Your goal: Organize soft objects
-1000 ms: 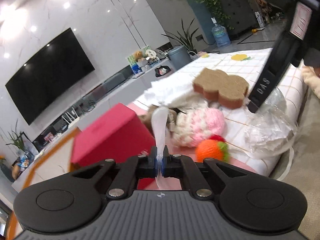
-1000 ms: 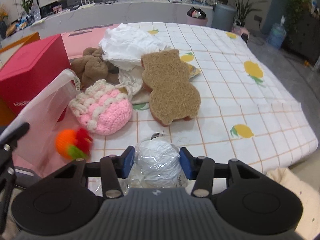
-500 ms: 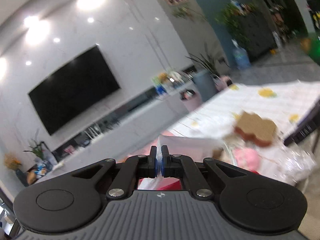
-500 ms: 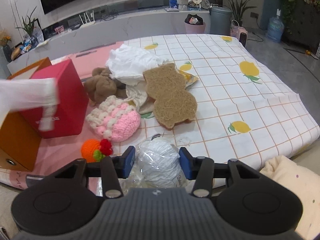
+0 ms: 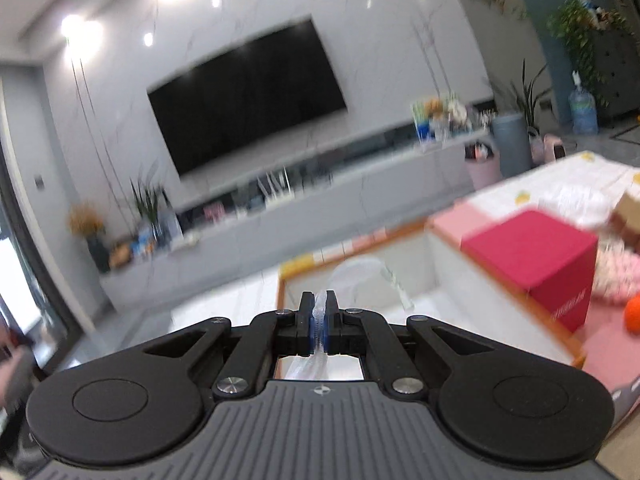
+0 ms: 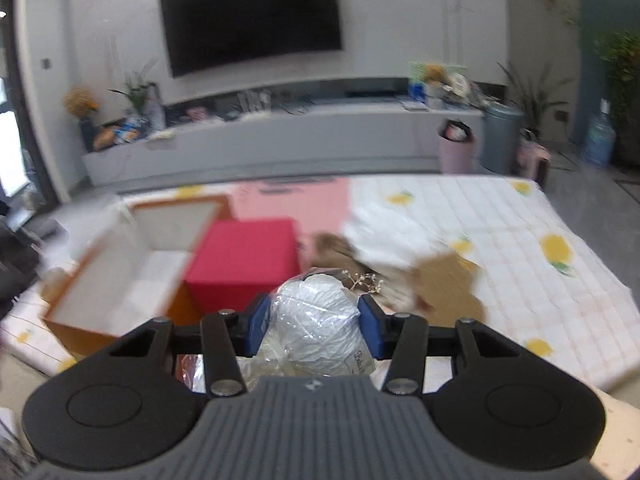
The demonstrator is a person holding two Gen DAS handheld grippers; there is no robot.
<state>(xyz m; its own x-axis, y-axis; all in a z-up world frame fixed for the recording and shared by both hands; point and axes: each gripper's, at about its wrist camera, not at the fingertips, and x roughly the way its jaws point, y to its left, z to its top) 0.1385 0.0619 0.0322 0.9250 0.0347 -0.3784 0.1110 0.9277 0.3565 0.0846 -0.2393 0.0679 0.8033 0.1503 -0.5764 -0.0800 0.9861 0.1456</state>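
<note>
My left gripper is shut on a thin clear plastic bag, whose loop hangs out in front over the open orange box. My right gripper is shut on a white ball wrapped in clear plastic, held above the near edge of the mat. The orange box with its white inside stands at the left of the right wrist view, beside a red box. A brown sponge shape, white cloth and a brown plush lie blurred behind the ball.
A lemon-print mat covers the floor. Pink knit and an orange ball lie right of the red box. A grey TV bench, bins and a water jug stand behind.
Both grippers have risen and swung left, each keeping its hold. The views now show the wall and the open orange box instead of the pile of soft things.
</note>
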